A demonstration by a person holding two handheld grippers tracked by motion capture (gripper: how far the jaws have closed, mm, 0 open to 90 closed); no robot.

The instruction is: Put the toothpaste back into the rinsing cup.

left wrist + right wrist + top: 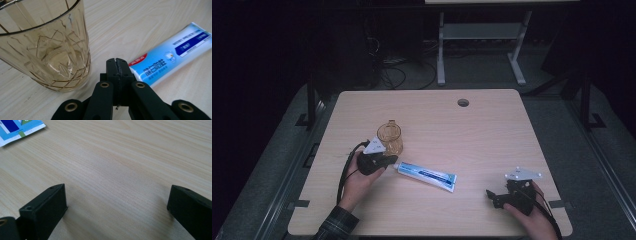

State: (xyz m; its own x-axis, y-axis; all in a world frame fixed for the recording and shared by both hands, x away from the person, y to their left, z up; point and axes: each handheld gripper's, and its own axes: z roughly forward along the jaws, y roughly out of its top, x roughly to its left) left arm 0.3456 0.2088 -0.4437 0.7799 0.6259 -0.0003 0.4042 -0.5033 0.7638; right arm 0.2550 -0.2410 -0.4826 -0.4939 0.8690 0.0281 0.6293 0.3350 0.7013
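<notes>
Clearly, the toothpaste tube (427, 176) is carrying blue-and-white packaging with a red band near its cap end and Chinese characters in blue along its body; in the left gripper view the tube (172, 52) is showing a dark blue label panel with small white writing too fine to read. It is lying flat on the wooden table (472, 130), slightly left of centre, its cap end pointing toward the left gripper (384, 161).

That left gripper (117, 65) is sitting with its jaws pressed together on nothing, the tips resting just beside the tube's red-banded end. An amber cut-glass tumbler (390, 136) is standing upright just beyond the gripper, close to the tube but apart from it.

The right gripper (493, 196) is waiting near the table's front right edge, well apart from the tube, its jaws spread wide over bare wood (117, 202).

Open tabletop is stretching across the far half and the right side, up to a round cable hole (463, 102) near the far edge.
</notes>
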